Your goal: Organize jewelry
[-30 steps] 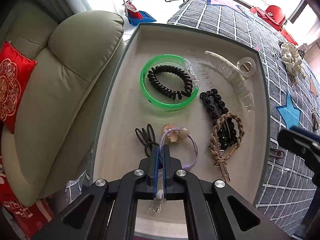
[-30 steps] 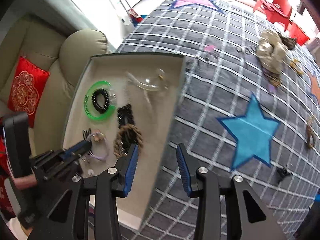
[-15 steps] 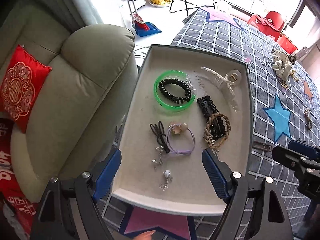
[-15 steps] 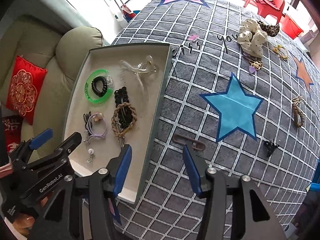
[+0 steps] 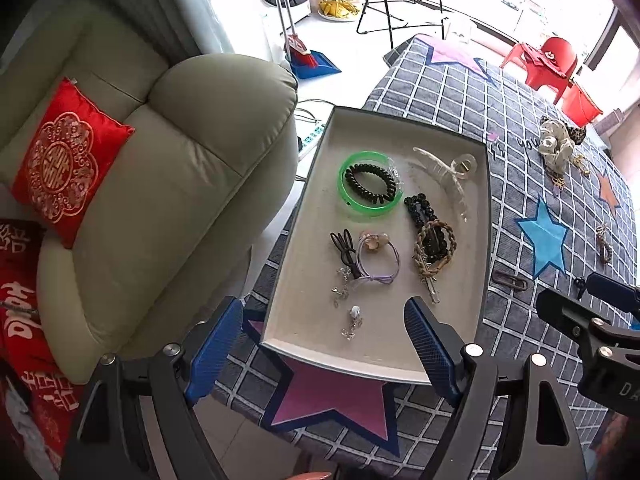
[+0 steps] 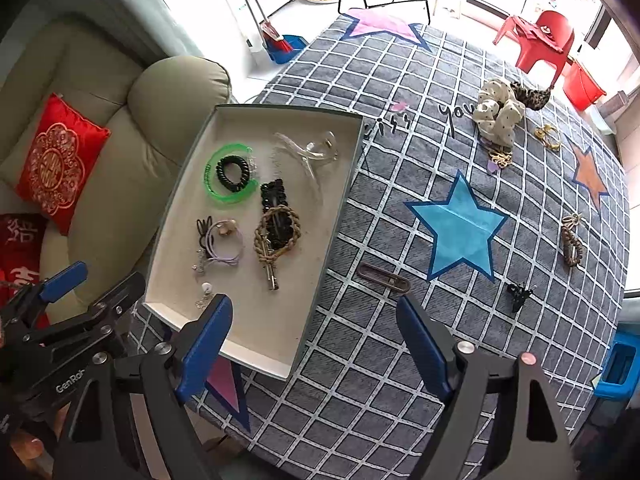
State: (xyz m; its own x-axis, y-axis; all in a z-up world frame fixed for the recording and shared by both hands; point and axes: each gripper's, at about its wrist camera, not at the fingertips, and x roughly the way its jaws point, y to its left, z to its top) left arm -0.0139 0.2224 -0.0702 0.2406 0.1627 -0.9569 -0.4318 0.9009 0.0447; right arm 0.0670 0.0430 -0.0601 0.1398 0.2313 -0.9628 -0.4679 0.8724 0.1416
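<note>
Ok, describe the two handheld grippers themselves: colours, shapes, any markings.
Both match. The left gripper has black angular linkage arms with triangular cut-outs, silver pivot bolts and flat blue textured pads. The right gripper is built alike; one of its bolts looks pinkish. White lettering beginning "GenRo" marks the left gripper's body, seen from the right wrist. No sleeves or cables show.

Home living rm: sofa w/ red cushion, broom.
</note>
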